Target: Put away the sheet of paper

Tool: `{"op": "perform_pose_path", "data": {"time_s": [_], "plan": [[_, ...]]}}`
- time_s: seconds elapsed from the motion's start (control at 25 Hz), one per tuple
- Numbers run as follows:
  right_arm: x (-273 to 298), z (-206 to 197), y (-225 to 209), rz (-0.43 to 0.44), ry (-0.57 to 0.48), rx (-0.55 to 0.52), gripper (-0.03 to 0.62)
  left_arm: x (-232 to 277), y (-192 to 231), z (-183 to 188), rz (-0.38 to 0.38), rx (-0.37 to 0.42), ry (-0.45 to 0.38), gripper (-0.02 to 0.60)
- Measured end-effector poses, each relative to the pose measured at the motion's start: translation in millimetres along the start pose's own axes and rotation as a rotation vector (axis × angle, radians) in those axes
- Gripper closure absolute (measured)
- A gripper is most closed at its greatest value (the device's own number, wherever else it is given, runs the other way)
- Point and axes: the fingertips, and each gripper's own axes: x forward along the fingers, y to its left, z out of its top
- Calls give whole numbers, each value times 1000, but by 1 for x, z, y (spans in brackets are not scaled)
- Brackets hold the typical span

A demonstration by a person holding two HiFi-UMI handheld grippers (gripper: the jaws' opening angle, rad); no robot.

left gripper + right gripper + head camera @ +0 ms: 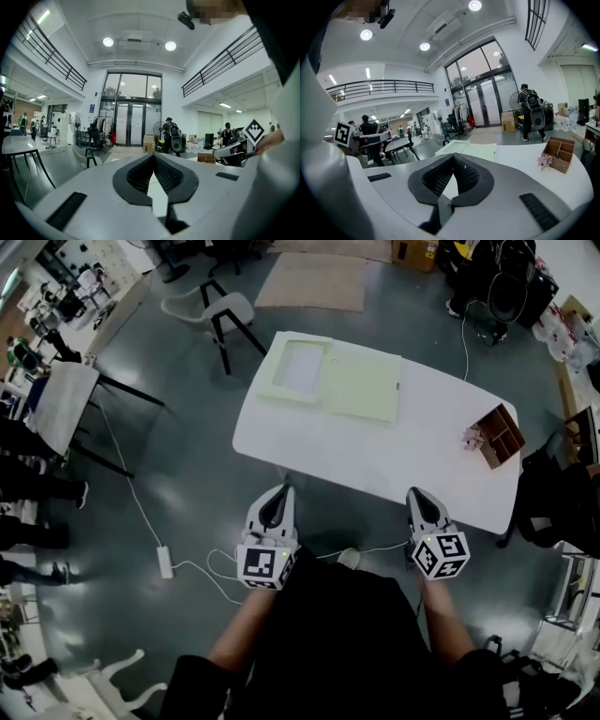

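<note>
No word, number or brand is legible. The marker cubes (266, 565) on the left gripper (281, 491) and right gripper (415, 493), at about 7 and 4 o'clock in the head view, bear only black-and-white square patterns. A blue sign (92, 108) beside the glass doors (131, 124) is too small to read.

Grey polished floor (178, 465); white table (375, 460) at centre; white chair (225, 310) beyond its far-left corner; glazed doors (131, 124); round ceiling lights (108, 41) lit.

Both grippers (279, 495) (418, 495) closed, empty.
</note>
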Motion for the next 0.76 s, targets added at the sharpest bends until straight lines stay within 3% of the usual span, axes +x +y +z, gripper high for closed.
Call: {"op": "perform_pose_path", "data": {"time_s": [0.76], "plan": [[-6,7,-27,-26,-26,-18,595,30,-46,0,-56,-17,-24,578]]}}
